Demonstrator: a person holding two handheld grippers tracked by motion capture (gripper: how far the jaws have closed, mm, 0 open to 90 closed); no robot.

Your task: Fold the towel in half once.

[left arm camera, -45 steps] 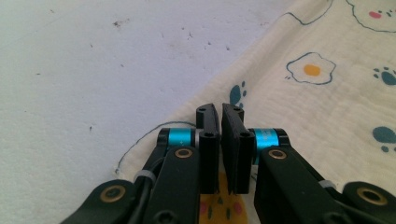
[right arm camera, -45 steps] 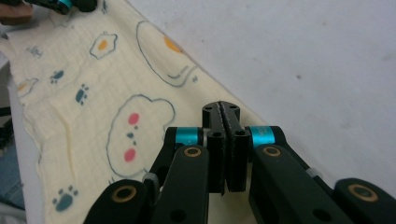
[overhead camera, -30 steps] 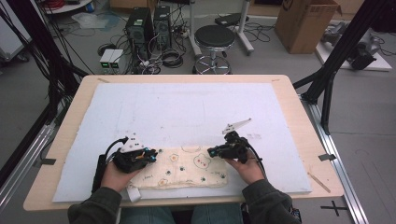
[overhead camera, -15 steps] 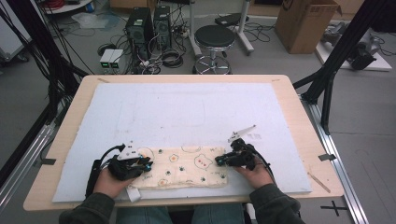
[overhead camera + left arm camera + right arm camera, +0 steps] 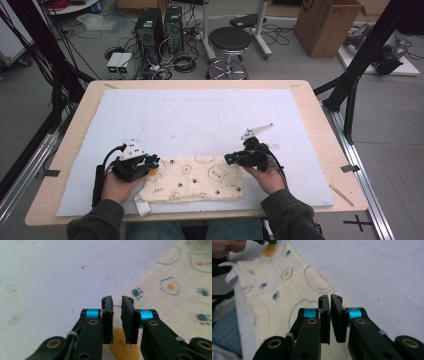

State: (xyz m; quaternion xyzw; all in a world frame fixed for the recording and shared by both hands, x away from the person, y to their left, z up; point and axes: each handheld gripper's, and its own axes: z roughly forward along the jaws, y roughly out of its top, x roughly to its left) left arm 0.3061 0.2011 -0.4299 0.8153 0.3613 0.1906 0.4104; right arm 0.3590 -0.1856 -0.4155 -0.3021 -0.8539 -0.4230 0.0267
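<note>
White matting bears a print-patterned, wordless cloth (image 5: 192, 179); left tongs (image 5: 117, 305) narrowing empty, right tongs (image 5: 330, 302) closed.

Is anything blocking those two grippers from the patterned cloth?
Nothing visible does. The left gripper sits over the folded cloth's left end, the right gripper over its right end, on the white mat.

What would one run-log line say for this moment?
cloth: lying on mat | left gripper: over cloth's left end, jaws just closing, narrow gap, nothing between | right gripper: over right end, shut, empty
</note>
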